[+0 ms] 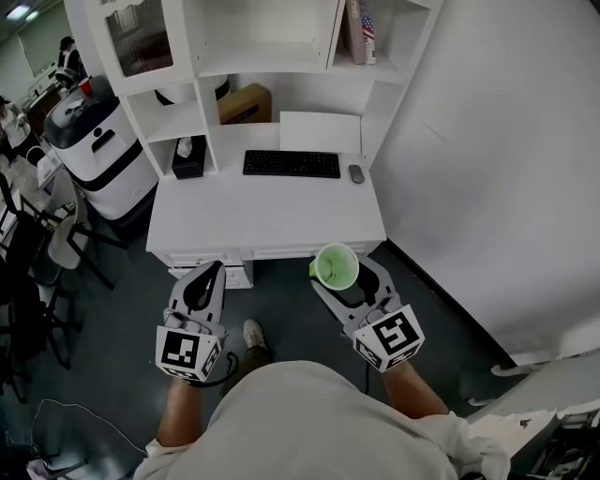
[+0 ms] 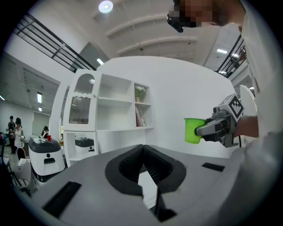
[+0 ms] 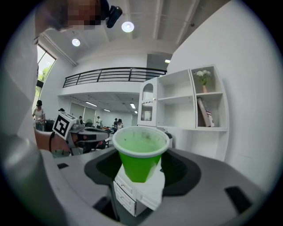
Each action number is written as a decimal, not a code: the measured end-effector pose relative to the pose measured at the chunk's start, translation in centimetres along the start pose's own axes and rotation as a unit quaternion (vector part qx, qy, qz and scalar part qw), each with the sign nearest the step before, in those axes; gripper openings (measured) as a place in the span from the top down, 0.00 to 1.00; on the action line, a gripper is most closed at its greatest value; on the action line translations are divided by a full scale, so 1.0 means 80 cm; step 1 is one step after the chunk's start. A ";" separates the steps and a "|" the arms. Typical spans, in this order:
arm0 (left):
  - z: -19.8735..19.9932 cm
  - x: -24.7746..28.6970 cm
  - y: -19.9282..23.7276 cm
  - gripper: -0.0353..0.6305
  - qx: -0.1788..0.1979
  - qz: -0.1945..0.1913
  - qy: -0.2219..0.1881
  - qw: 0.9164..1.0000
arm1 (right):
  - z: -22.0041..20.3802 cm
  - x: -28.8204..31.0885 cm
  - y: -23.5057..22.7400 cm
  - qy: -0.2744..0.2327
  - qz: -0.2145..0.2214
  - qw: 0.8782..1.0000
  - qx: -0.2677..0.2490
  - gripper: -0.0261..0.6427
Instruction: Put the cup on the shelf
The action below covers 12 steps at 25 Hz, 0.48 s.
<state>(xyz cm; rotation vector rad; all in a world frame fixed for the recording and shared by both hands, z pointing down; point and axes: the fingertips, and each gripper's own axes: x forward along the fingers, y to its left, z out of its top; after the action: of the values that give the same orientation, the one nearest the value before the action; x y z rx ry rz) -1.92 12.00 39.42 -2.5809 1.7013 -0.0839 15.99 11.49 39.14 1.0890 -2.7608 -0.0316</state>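
My right gripper (image 1: 339, 274) is shut on the green cup (image 1: 335, 266), which stands upright and empty just short of the white desk (image 1: 262, 217). The right gripper view has the cup (image 3: 140, 154) in close between the jaws, with the white shelf unit (image 3: 185, 106) behind it. Above the desk, the shelf unit (image 1: 272, 56) has open compartments. My left gripper (image 1: 212, 270) hangs level to the left of the cup, shut with nothing in it. From the left gripper view, its jaws (image 2: 143, 148) meet at the tip, and the cup (image 2: 193, 130) shows at the right.
On the desk lie a black keyboard (image 1: 292, 163), a mouse (image 1: 356, 173) and a black tissue box (image 1: 188, 159). A cardboard box (image 1: 246, 103) and books (image 1: 361, 28) sit in the shelves. A white wall (image 1: 487, 169) runs along the right; a white-and-black machine (image 1: 98, 141) and chairs (image 1: 56, 244) stand left.
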 end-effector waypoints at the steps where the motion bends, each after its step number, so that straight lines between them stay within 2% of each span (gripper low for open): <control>1: -0.001 0.008 0.009 0.95 0.000 -0.002 0.000 1.000 | 0.002 0.010 -0.004 0.000 -0.003 1.000 0.000 0.53; 12: -0.011 0.110 0.113 0.95 -0.004 -0.031 -0.004 0.999 | 0.025 0.131 -0.056 0.001 -0.032 0.999 -0.004 0.54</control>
<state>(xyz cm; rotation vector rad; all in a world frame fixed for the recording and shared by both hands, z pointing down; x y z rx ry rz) -6.80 0.34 39.79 -2.6370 1.6218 -0.0677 11.16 1.03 38.41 1.1735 -2.7209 -0.0481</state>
